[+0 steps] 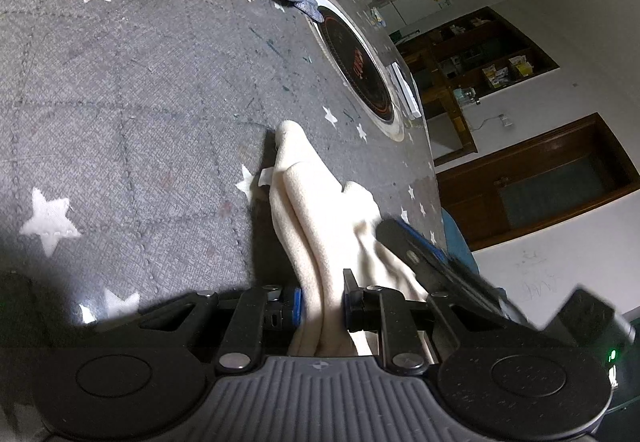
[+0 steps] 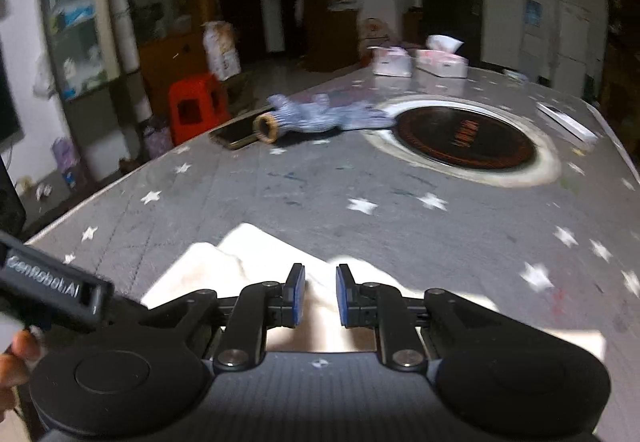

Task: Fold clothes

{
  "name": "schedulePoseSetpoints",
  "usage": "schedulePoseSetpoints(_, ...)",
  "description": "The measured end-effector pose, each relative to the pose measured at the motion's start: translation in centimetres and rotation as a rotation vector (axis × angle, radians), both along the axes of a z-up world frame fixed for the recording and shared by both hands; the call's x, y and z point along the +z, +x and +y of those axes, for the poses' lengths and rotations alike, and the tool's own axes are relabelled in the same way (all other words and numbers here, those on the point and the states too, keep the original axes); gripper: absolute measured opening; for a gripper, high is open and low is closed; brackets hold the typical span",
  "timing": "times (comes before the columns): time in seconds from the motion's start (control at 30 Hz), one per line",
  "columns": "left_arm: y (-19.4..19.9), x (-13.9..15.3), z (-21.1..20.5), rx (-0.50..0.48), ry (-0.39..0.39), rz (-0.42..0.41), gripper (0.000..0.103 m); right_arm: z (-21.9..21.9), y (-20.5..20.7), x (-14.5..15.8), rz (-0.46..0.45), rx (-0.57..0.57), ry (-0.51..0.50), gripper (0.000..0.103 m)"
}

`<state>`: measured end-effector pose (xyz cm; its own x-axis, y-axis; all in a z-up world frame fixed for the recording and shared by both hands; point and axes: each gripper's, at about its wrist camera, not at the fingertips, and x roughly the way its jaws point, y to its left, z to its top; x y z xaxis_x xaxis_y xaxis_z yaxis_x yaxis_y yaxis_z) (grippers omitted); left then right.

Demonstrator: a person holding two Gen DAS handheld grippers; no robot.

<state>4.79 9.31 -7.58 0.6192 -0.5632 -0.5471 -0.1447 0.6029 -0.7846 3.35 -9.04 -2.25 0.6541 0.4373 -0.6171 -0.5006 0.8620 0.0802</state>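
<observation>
Two hand-held grippers meet over a cream garment (image 1: 316, 209) bunched on a grey, star-patterned tabletop (image 1: 120, 89). The left hand-held gripper (image 1: 322, 302) has its blue-padded fingers clamped on a thick fold of the cloth. The right hand-held gripper (image 2: 320, 296), jaws slightly parted, hovers over the same garment; whether it has hold of any cloth cannot be told. Farther back lie a blue knitted glove (image 2: 320, 115), a phone (image 2: 234, 135) and a round inset hotplate (image 2: 466, 139).

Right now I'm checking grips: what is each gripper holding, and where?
The left gripper pinches the cream cloth at a bunched fold. The right gripper is open, holding nothing.
</observation>
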Motion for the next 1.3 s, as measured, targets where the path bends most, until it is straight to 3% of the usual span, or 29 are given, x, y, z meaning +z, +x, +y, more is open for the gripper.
schedulePoseSetpoints(0.27, 0.0, 0.1, 0.0, -0.005, 0.010, 0.001, 0.020, -9.2, -3.2, -0.1, 0.040, -0.224, 0.079, 0.015)
schedulePoseSetpoints(0.47, 0.1, 0.1, -0.1, -0.004, 0.017, 0.003, 0.020, -13.7, -3.4, -1.0, 0.080, -0.346, 0.156, 0.015)
schedulePoseSetpoints(0.8, 0.1, 0.3, -0.3, -0.004, 0.033, 0.004, 0.020, -14.6, -3.0, -0.7, 0.037, -0.368, 0.109, 0.014)
schedulePoseSetpoints(0.93, 0.1, 0.3, -0.3, -0.002, 0.033, 0.003, 0.020, -14.6, -2.4, -1.6, 0.069, -0.355, 0.090, 0.012)
schedulePoseSetpoints(1.0, 0.1, 0.3, -0.4, -0.003, 0.035, 0.002, 0.020, -14.2, -2.4, -1.5, 0.056, -0.338, 0.074, 0.004)
schedulePoseSetpoints(1.17, 0.0, 0.3, -0.4, -0.008, 0.040, -0.002, 0.021, -13.0, -2.3, -0.2, -0.036, -0.300, -0.011, 0.003)
schedulePoseSetpoints(1.3, 0.0, 0.2, -0.3, -0.006, 0.035, -0.001, 0.021, -13.2, -1.4, -1.7, 0.000, -0.309, -0.040, 0.005)
